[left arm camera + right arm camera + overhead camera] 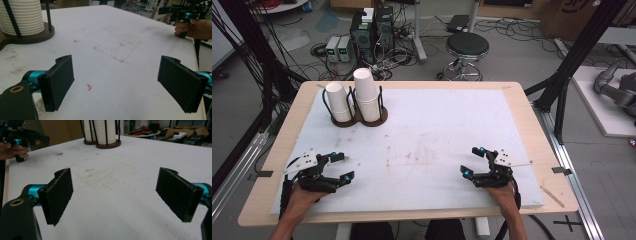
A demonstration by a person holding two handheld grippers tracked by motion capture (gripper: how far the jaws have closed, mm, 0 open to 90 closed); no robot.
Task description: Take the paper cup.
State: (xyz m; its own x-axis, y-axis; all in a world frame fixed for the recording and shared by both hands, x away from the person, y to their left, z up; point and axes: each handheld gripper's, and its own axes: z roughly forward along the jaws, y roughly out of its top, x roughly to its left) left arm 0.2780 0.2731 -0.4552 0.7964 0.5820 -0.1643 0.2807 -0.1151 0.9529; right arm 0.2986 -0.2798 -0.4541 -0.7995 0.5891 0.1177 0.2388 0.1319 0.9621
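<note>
Wooden table (pixel 532 131), white mat (pixel 437 135), cup holder (pixel 360 120)

Two white cup stacks (pixel 356 100) in dark holder (pixel 360 120), far left of worktop (pixel 422 135). Left gripper (pixel 341 167) and right gripper (pixel 472 161) near front edge, fingers apart, empty.

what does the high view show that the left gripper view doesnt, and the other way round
High view alone: the stool and the computer boxes on the floor beyond the table, plus the taller cup stack seen from top to base.

Left gripper view alone: a small red speck on the white mat, seen between the left gripper and its open jaws.

Both: the cup stack in its dark holder, the stained mat, and the right gripper in the person's hand.
</note>
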